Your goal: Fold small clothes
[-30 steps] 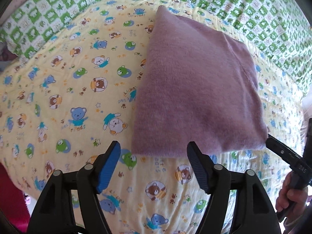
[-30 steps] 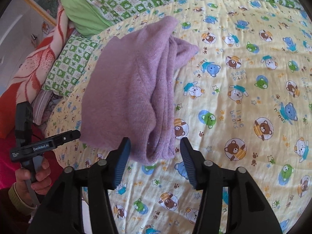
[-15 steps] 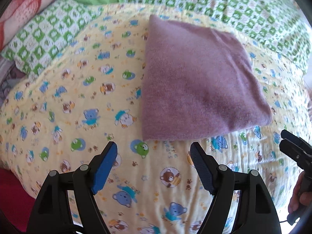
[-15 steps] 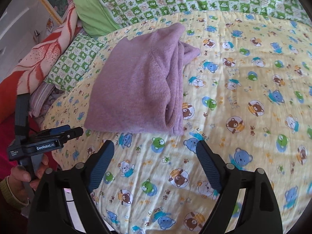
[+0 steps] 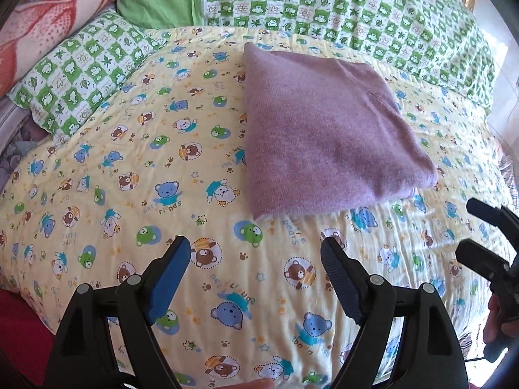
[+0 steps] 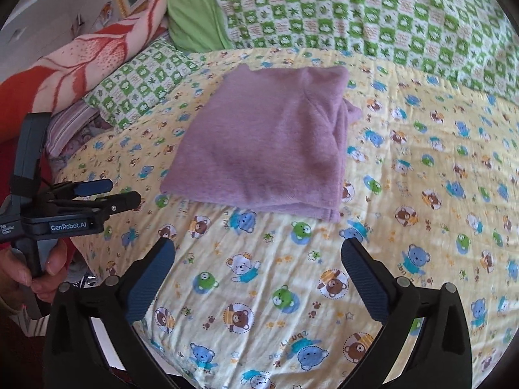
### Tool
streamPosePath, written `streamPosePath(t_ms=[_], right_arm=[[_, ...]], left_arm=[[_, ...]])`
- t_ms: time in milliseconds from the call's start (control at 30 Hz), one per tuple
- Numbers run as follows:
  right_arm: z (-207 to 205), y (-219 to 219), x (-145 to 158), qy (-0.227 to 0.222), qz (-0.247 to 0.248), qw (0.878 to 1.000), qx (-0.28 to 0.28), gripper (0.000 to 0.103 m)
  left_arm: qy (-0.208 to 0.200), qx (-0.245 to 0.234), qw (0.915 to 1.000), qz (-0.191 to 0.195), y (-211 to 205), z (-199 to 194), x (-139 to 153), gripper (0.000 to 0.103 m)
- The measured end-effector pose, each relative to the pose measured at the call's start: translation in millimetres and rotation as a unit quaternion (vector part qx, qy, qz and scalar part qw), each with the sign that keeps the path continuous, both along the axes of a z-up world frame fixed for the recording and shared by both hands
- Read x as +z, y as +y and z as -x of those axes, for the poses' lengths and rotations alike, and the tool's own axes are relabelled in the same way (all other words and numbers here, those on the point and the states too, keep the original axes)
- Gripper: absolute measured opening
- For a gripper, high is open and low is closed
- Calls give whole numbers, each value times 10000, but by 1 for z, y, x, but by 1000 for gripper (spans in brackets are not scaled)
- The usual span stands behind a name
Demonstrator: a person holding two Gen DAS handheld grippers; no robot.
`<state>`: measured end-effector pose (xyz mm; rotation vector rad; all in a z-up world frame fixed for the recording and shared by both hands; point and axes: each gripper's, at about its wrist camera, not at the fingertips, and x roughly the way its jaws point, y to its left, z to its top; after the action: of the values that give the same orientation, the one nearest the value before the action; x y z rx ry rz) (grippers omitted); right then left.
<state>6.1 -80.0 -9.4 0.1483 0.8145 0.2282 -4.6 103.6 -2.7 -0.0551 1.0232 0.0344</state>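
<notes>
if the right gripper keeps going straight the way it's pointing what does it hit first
Most likely the bare bear-print sheet just short of the folded purple sweater. The right gripper has open jaws with nothing between them; depth is hard to judge.

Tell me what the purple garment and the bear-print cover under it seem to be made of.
Purple garment: probably a soft knit, wool-like; matte, fuzzy nap, thick rounded folded edges. Bear-print cover: likely thin woven cotton; matte, finely crinkled, printed cartoon bears.
</notes>
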Motion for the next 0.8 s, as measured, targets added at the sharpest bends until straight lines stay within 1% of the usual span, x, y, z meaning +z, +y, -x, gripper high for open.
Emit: streamPosePath(t_ms=[167, 333, 500, 633, 800], right_arm=[[-4, 8, 4, 2, 98, 9999, -58, 102], [0, 11, 9, -30, 229, 9996, -143, 102], [3, 11, 10, -7, 350, 9993, -145, 102], [1, 7, 6, 0, 301, 9994, -154, 102], [-8, 3, -3, 148, 229, 9995, -167, 102]], left_arm=[[-149, -127, 9997, -126, -2, 5, 3, 83], [-254, -225, 9993, -150, -6, 9, 9, 84], [-166, -209, 9996, -62, -7, 3, 10, 85], [-78, -187, 9996, -181, -9, -6, 5, 85], [18, -235, 9991, -345, -14, -11, -2, 85]])
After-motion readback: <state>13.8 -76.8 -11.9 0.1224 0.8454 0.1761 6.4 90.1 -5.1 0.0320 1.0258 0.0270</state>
